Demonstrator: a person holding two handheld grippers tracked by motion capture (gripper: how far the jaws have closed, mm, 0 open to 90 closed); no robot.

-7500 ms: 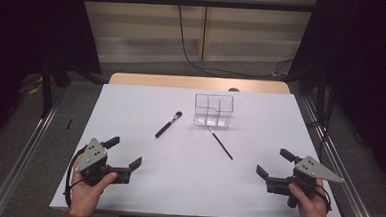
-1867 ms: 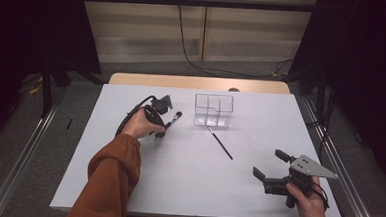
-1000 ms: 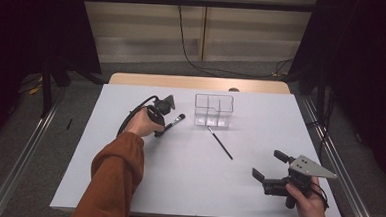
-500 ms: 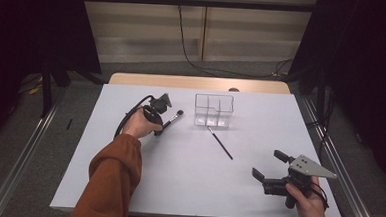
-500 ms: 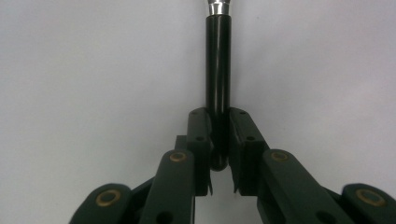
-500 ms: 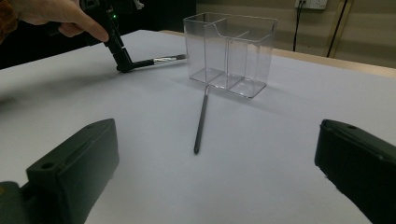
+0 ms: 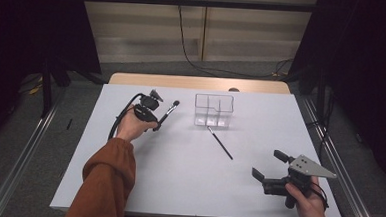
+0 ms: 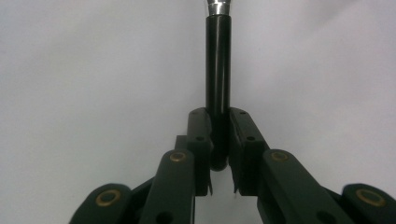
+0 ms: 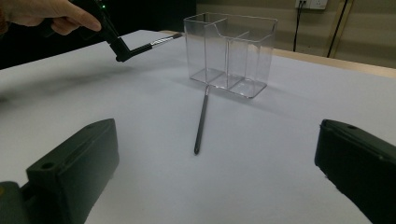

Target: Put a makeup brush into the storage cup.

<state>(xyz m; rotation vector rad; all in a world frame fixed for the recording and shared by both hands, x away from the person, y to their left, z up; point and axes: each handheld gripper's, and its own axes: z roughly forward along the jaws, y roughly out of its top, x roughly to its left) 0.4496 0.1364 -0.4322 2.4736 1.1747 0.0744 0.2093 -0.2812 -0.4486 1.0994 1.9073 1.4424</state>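
My left gripper (image 7: pixel 156 125) is shut on the lower end of a black makeup brush (image 7: pixel 166 112) and holds it off the white table at the far left. In the left gripper view the brush handle (image 8: pixel 218 79) runs straight up from between the two pads, with a silver ferrule at the top. A clear divided plastic organizer (image 7: pixel 214 109) stands at the table's far middle. A thin black brush (image 7: pixel 220 142) lies flat just in front of the organizer. My right gripper (image 7: pixel 269 166) stands open near the front right, with nothing between its fingers.
The white table (image 7: pixel 177 188) ends in a wooden strip at the far side. Metal rails run along both sides of the table. In the right gripper view the organizer (image 9: pixel 231 53) and the thin brush (image 9: pixel 201 119) lie ahead, with the left hand and its brush (image 9: pixel 144 46) at upper left.
The left hand has lifted the black brush slightly and shifted it a little toward the organizer. The right gripper has stayed where it was.
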